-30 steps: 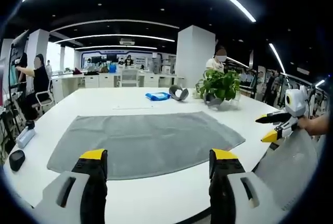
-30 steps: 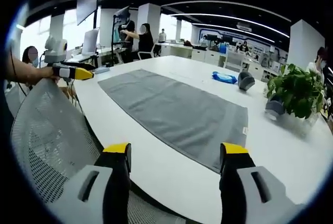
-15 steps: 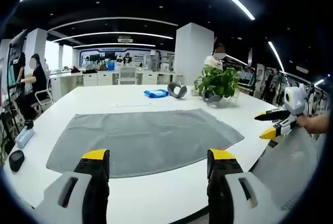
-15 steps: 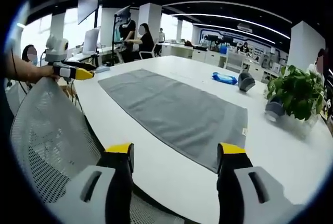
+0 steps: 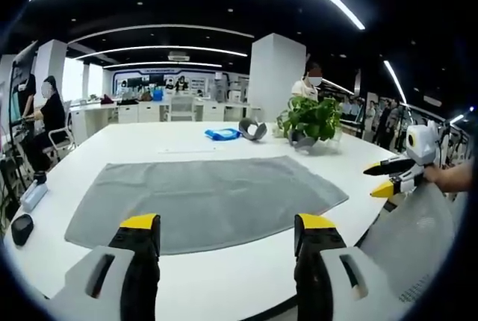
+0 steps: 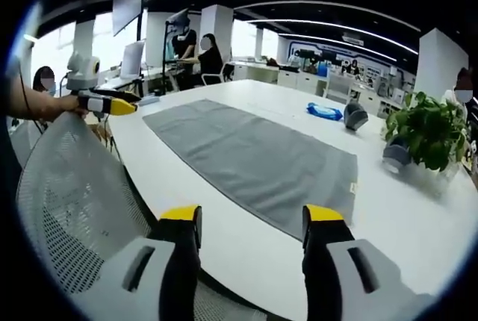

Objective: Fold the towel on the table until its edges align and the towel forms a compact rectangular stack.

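A grey towel (image 5: 203, 199) lies spread flat on the white table (image 5: 224, 280); in the right gripper view the towel (image 6: 250, 158) runs from upper left to lower right. My left gripper (image 5: 224, 230) hovers open over the table's near edge, short of the towel, nothing between its yellow-tipped jaws. My right gripper (image 6: 252, 220) is open too, over the table edge near the towel's near right corner. The right gripper (image 5: 390, 178) shows at the right of the left gripper view. The left gripper (image 6: 112, 102) shows at the left of the right gripper view, held by a hand.
A potted plant (image 5: 311, 122), a blue cloth (image 5: 223, 134) and a grey curved object (image 5: 252, 128) stand at the table's far side. A black object (image 5: 22, 228) lies at the table's left edge. A white mesh chair back (image 6: 71, 194) stands before the table. People sit and stand behind.
Both views have shifted slightly. The right gripper's jaws have come a little closer together. The towel has not moved.
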`<action>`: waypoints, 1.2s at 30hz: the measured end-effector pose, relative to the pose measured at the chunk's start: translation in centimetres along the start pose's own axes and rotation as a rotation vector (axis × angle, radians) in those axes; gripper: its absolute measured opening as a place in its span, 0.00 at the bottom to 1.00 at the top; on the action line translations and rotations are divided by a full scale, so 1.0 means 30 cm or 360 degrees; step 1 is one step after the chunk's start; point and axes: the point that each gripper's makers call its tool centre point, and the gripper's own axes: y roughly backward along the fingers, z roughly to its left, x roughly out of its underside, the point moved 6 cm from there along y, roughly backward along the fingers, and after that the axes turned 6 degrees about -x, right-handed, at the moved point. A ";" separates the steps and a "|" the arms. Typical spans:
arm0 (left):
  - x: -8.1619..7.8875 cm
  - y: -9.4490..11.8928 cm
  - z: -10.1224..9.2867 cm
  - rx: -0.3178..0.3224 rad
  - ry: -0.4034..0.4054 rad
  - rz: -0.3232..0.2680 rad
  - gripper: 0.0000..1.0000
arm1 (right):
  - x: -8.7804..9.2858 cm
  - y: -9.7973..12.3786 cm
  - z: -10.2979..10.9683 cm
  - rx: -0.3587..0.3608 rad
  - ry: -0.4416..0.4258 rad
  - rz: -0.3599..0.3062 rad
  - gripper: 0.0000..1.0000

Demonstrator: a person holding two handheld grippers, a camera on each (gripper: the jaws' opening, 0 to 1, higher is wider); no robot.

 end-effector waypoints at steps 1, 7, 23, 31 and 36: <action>0.000 0.000 0.000 0.0001 -0.0001 0.0001 0.75 | -0.001 0.000 0.000 -0.0002 -0.0007 -0.0006 0.53; 0.007 -0.001 0.001 -0.0007 -0.0006 0.0025 0.74 | -0.001 0.000 0.004 -0.0020 0.0000 -0.0013 0.48; 0.009 0.005 0.011 -0.0056 0.0042 0.0040 0.69 | -0.001 -0.001 0.017 -0.0116 -0.0002 -0.0025 0.25; 0.036 -0.016 -0.033 0.0105 -0.0013 0.0190 0.66 | 0.030 -0.004 -0.004 -0.0063 -0.0070 0.0067 0.29; 0.034 -0.036 -0.085 0.0489 0.0256 0.0221 0.79 | 0.027 0.000 -0.012 -0.0072 -0.0131 0.0040 0.30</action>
